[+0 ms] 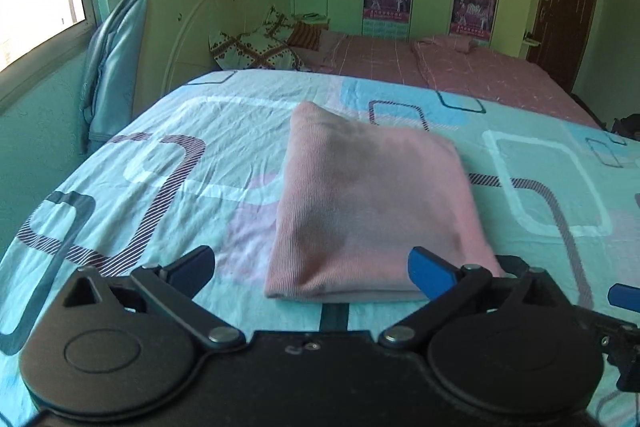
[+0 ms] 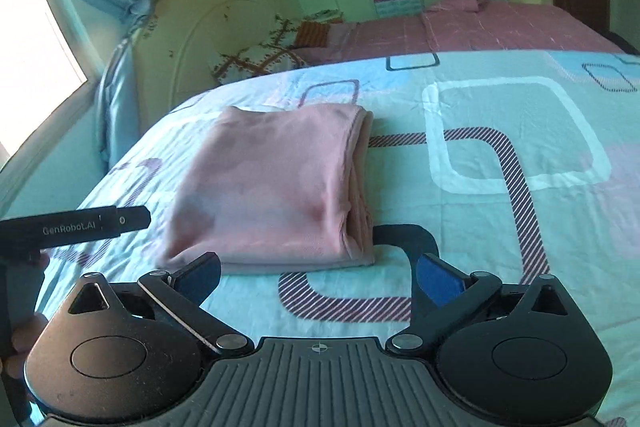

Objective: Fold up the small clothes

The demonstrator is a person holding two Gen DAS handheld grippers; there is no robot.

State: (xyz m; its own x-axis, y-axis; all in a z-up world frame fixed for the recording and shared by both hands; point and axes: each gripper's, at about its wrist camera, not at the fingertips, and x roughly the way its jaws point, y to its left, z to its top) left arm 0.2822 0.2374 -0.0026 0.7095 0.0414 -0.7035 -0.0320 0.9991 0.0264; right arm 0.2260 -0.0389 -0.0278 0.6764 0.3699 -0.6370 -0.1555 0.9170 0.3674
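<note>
Pink ribbed cloth, the folded garment [image 1: 368, 203], lies flat as a neat rectangle on the bed [image 1: 168, 155], over a pale blue sheet printed with white, striped and dark rounded squares. In the right wrist view its stacked layered edges face right. Both grippers hang above the near side of the bed and neither touches the garment. On the left gripper [image 1: 312, 269] the blue-padded fingers [image 1: 430, 269] are spread wide with nothing between them; the folded edge shows in the gap beyond them. On the right gripper [image 2: 318, 275] the fingers [image 2: 438, 281] are spread as wide, likewise empty, with the garment's near corner just past the left one. At the far left of the right wrist view a hand [image 2: 24, 343] grips the other tool's black handle. Behind stand a cream headboard [image 1: 200, 27], blue curtains [image 1: 116, 59] and a pink bed [image 1: 460, 67]
</note>
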